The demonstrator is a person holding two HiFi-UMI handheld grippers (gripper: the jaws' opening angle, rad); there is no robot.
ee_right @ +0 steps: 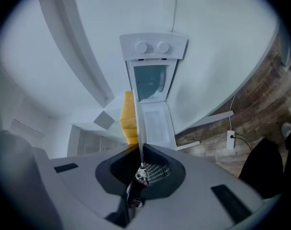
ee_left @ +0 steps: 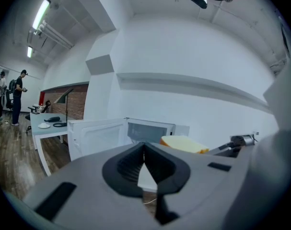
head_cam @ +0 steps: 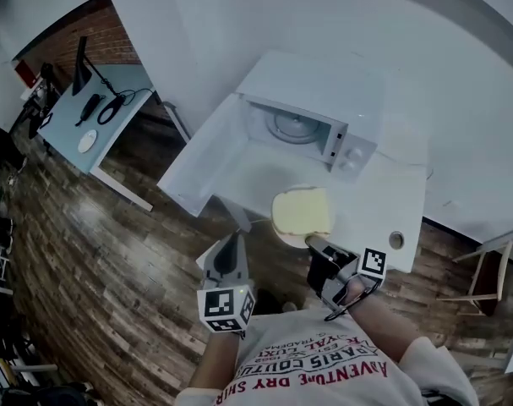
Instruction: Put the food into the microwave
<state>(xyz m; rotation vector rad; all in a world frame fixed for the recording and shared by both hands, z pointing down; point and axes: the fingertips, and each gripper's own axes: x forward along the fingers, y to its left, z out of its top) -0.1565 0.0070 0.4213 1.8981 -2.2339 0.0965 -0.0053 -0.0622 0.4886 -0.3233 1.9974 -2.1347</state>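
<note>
Bread slice [head_cam: 302, 211] on plate [head_cam: 287, 234], plate rim pinched in right hand-held gripper [head_cam: 315, 244], left hand-held gripper [head_cam: 237, 233] beside it closed and empty, open microwave [head_cam: 315, 100] ahead of both on table [head_cam: 391, 201]

The only readable print is on the person's shirt [head_cam: 324, 366], upside down in the head view: "ADVENTURE DRY SH…", cut off at the edge, then "PARIS COUTU…", then a smaller line with "TRADEMA…". The cubes on the left hand-held gripper [head_cam: 236, 237] and right hand-held gripper [head_cam: 311, 242] bear black-and-white square markers without letters. Any marks by the microwave [head_cam: 311, 100] knobs are too small to read.
</note>
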